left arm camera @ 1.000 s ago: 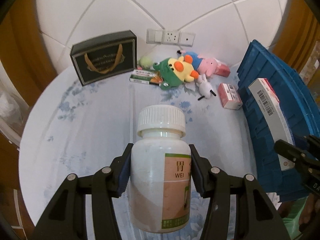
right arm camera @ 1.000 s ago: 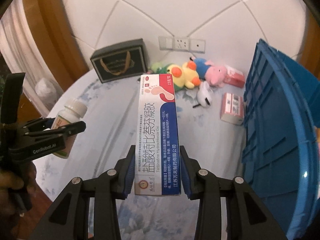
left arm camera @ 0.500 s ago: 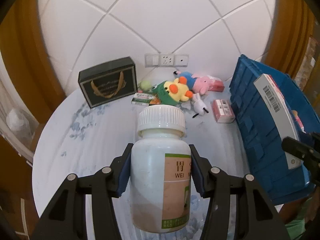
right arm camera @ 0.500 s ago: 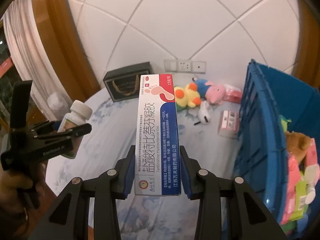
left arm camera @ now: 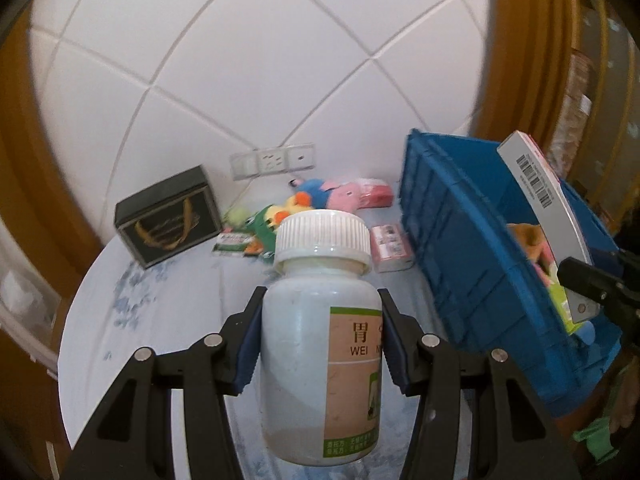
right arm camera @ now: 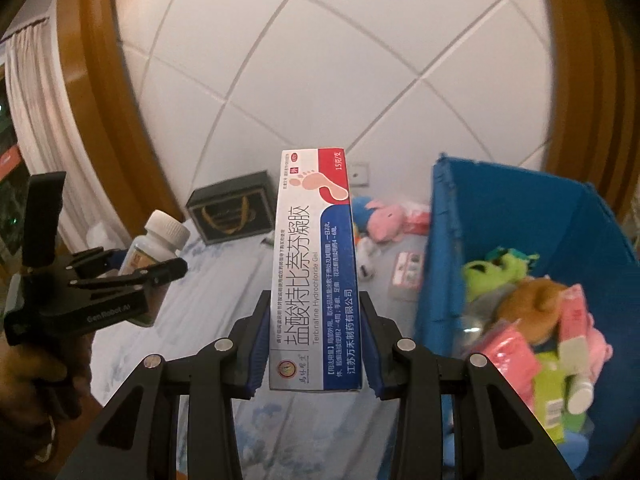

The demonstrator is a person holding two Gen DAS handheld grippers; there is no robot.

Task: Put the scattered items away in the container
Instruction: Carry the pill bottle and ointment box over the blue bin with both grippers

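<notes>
Vs. a sec ago, pill bottle (left arm camera: 320,344), clamped in left gripper (left arm camera: 318,340), & gel box (right arm camera: 316,280), clamped in right gripper (right arm camera: 314,340), are raised above blue bin (right arm camera: 520,208) rim, so drop-off is judged next.

Left gripper (left arm camera: 320,348): black angular linkage arms showing round silver screws, blue pads (left arm camera: 246,344) lining the fingers. Right gripper (right arm camera: 314,340): matching build. White lettering is showing along one black body.
</notes>
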